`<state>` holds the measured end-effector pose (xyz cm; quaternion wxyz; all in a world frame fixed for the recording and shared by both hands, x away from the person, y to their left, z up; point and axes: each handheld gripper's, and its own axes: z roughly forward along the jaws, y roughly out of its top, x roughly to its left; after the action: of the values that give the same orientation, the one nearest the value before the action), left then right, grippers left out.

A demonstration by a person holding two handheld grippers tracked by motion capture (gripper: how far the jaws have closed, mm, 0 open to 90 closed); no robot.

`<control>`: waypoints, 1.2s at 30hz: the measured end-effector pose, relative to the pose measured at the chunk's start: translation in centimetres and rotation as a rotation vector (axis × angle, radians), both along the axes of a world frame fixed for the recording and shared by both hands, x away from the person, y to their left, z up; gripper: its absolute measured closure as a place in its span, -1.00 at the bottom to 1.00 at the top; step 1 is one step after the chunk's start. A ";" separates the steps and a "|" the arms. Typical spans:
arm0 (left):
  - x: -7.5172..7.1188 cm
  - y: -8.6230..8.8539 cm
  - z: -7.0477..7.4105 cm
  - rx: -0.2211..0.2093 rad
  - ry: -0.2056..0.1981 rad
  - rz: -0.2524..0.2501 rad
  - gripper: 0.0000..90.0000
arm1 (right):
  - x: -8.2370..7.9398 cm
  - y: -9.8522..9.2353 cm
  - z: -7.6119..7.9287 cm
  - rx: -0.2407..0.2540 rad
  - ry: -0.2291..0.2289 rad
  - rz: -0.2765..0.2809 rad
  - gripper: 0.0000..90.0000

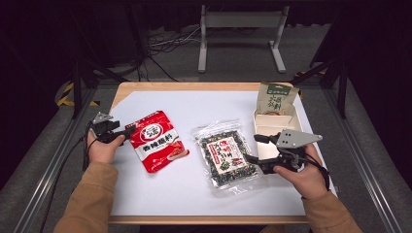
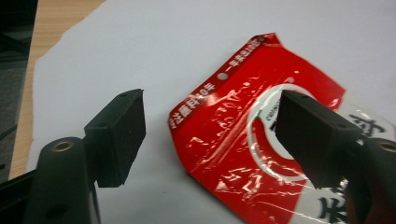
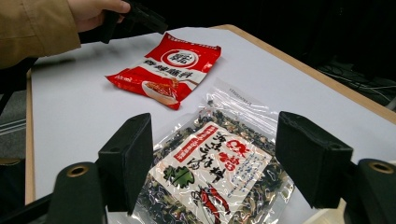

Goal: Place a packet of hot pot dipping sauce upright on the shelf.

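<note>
A red snack bag lies flat on the left half of the white sheet. My left gripper stands open at its upper left corner. In the left gripper view the red bag has its corner between the spread jaws of the left gripper, with one jaw over the bag and the other over bare sheet. A clear bag of dark dried greens lies at the centre right. My right gripper is open at its right edge. In the right gripper view this clear bag lies ahead between the jaws of the right gripper.
A shallow cardboard box sits at the back right with a beige and green bag standing in it. The white sheet covers the wooden table. A metal frame stands on the floor behind.
</note>
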<state>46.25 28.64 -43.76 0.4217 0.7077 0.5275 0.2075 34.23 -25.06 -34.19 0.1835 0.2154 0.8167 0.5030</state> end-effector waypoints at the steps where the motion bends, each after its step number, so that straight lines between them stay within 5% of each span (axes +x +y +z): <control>1: 0.2 0.1 -0.2 -0.004 0.009 0.006 -0.44 | 0.0 0.0 0.0 -0.001 0.002 0.001 -0.36; 7: 1.2 0.6 -1.4 -0.053 0.060 0.038 -0.46 | 0.0 0.1 -0.2 -0.005 0.006 0.004 -0.36; 18: 1.5 0.1 -2.0 -0.084 0.096 -0.010 -0.31 | 0.0 0.1 -0.4 -0.008 0.015 0.004 -0.37; 28: 1.3 -0.4 -1.9 -0.084 0.082 -0.064 0.17 | -0.2 0.5 -0.4 -0.006 0.018 0.021 -0.37; 31: 1.1 -0.9 -1.7 -0.051 0.047 -0.078 0.39 | -0.1 0.4 -0.5 -0.009 0.022 0.019 -0.37; 36: 1.1 -1.8 -1.8 0.009 0.055 -0.108 0.78 | -0.1 0.4 -0.5 -0.006 0.024 0.020 -0.37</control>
<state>47.37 26.86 -45.58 0.4147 0.7422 0.4991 0.1674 34.15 -24.68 -34.70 0.1692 0.2129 0.8224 0.4997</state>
